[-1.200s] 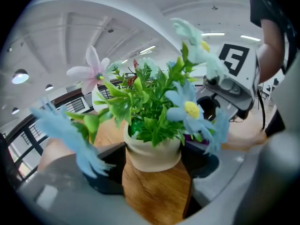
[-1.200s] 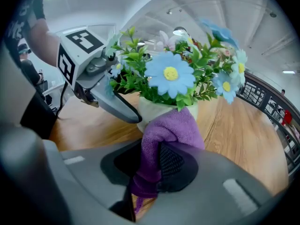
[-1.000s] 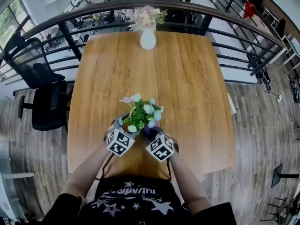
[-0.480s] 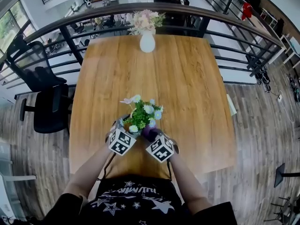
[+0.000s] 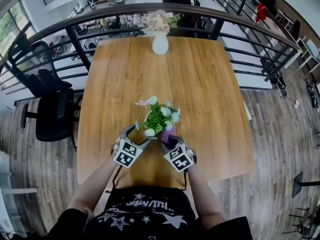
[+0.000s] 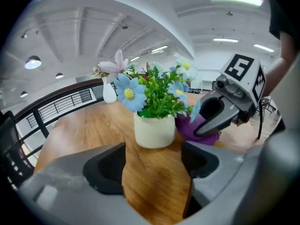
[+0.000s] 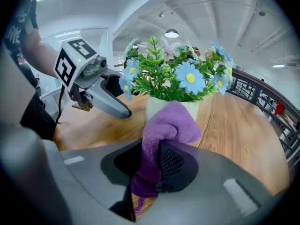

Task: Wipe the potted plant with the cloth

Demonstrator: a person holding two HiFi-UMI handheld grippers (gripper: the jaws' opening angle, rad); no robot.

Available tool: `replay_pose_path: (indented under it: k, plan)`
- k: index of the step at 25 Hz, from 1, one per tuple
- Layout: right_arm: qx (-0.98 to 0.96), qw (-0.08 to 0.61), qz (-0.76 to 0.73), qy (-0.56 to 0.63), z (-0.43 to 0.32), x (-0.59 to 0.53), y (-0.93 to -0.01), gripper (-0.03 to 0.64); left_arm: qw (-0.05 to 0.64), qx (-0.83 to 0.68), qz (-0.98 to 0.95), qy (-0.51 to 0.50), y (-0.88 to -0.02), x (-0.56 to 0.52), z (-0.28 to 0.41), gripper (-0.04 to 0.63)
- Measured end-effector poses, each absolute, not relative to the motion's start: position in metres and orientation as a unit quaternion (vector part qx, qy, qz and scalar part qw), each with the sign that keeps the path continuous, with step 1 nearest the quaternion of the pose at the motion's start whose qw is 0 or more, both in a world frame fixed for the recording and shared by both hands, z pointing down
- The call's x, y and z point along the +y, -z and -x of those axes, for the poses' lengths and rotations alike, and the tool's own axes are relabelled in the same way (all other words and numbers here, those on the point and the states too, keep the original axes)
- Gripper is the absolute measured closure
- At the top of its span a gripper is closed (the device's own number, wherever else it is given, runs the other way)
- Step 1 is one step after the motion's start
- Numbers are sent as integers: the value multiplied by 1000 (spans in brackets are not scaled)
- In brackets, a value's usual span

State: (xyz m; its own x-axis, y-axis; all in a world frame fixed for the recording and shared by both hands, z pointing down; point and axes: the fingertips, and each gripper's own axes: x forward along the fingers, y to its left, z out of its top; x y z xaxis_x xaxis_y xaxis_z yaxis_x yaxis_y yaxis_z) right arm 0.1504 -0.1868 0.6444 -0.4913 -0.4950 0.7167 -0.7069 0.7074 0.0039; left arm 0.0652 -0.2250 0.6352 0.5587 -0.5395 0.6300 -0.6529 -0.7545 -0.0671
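**Wiping step, cloth at the pot.** Your right gripper [image 7: 157, 168] is clamping a bunched purple microfibre cloth [image 7: 171, 123]. Its free fold is rising just ahead of the jaws and appears to be meeting the side of the potted plant [image 6: 153, 130], a small cream-white cylindrical pot of green leaves and blue and white daisies. Whether the cloth is actually pressing on the pot cannot be told.

Your left gripper [image 6: 153, 161] is standing with its jaws wide apart and only the bare wooden surface [image 5: 200, 84] showing between them. The potted plant is sitting directly ahead of this gripper, just beyond its fingertips and untouched by them. The two grippers are flanking the potted plant from your side, the right one with its cloth lying to the right of the left gripper's line.

**Judgement.** The wipe is looking barely begun, and the leaves are showing no contact with the cloth. The next move calls for sliding the cloth around the pot wall and then up over the leaves. The left gripper should be steadying the pot so that this light thing is not tipping or skidding.
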Motion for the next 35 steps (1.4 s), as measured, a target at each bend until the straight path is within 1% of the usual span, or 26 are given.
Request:
replay_pose_path:
  k: [5,15,17,19,25,29,34,35]
  plan:
    - [-829,352,-404,-162,-159,-179,-633,531,83,-326,-889,-310,-626,-207,-48,211]
    - [-797,355,-461,-165,-144,-160,-613,531,94,-300,-915,-254,-595,-180,0,214]
    - [-792,349,-474,-161,-138,-158,-609,531,88,-299,-917,-247,-588,-175,11,276]
    - [-787,344,-486,-161,-131,-154,-606,531,84,-301,-920,-238,-582,-172,24,295]
    - [-773,348,-506,-160,-110,-133,-599,529,74,-304,-928,-202,-563,-166,58,392]
    - [-759,352,-523,-162,-98,-117,-599,529,72,-293,-933,-195,-566,-158,79,426]
    - [-739,351,-548,-173,-84,-97,-595,529,66,-272,-942,-183,-559,-148,96,495]
    - [-735,348,-555,-177,-81,-94,-593,529,71,-264,-944,-183,-558,-146,98,498]
